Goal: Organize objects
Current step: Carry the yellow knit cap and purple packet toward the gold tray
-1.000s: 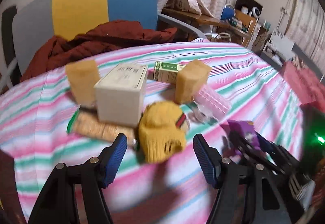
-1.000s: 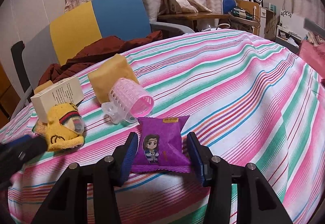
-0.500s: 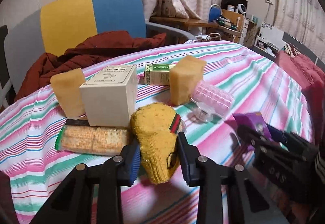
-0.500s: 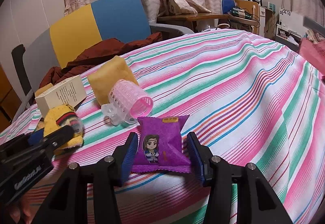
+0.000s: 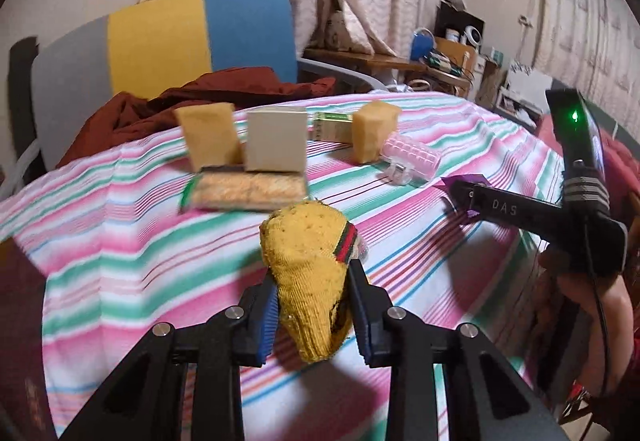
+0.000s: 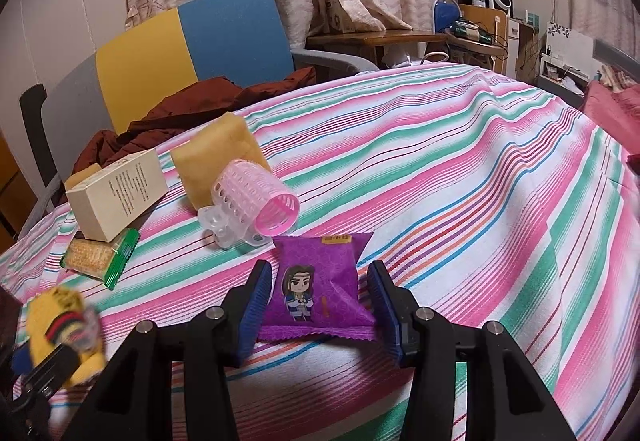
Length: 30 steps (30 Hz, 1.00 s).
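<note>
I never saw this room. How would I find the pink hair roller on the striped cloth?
Start at the blue and yellow chair, then come down onto the striped cloth. In front of the tan sponge, just behind the purple snack packet, lies the pink hair roller: the only hollow, perforated cylinder, with a clear clip.

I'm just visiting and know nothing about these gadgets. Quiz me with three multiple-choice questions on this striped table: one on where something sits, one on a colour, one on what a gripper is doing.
1. Where does the pink hair roller lie?
A. Just beyond the purple snack packet
B. On the chair
C. On top of the cream box

2. What colour is the knitted item?
A. Blue
B. Yellow
C. White

3. What is the left gripper doing?
A. Standing open over nothing
B. Clamped on the knitted item
C. Holding the cracker pack

Answers: 1 A, the roller sits right behind the packet. 2 B, yellow with a red and green band. 3 B, both pads press its sides.
</note>
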### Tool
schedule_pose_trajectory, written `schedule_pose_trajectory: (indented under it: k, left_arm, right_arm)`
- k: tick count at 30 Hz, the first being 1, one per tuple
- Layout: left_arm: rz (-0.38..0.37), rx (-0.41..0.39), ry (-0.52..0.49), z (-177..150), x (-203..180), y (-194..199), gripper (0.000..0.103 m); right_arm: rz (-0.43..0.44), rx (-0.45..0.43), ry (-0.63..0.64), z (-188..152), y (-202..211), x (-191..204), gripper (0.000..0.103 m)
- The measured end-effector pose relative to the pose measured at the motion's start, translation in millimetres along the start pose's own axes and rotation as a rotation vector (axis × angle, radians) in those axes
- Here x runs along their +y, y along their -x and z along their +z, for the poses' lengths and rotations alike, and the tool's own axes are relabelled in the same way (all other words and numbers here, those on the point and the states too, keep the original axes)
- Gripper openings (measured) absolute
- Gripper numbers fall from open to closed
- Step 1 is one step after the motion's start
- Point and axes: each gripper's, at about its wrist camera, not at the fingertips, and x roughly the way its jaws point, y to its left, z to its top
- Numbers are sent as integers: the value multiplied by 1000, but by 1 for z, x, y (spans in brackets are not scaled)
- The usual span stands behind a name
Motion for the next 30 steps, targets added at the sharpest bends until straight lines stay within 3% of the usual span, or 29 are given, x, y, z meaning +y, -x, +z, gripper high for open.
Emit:
schedule_pose_trajectory:
  k: [6,13,19,24,28,30]
  left_arm:
    - [11,-19,-6,-11,-1,12,31]
    - [-5,-40,16,-21,3,28,31]
    - [-58,-18,134,-40,25,34,31]
    - [-64,-39,93,-56,18,48,31]
    - [-86,-23,161,-60,31,55,31]
    - [-93,-18,200,-65,39,63,31]
  right_arm:
    - [14,-38,42,-1,10,8,46]
    - [20,-14,50,-5,13,11,45]
    - [72,-10,-41,-16,33,1,45]
    - [133,-1,-13,-30,52,20,45]
    - [190,13,-11,-36,61,36,44]
    - [215,18,5,-37,67,47,19]
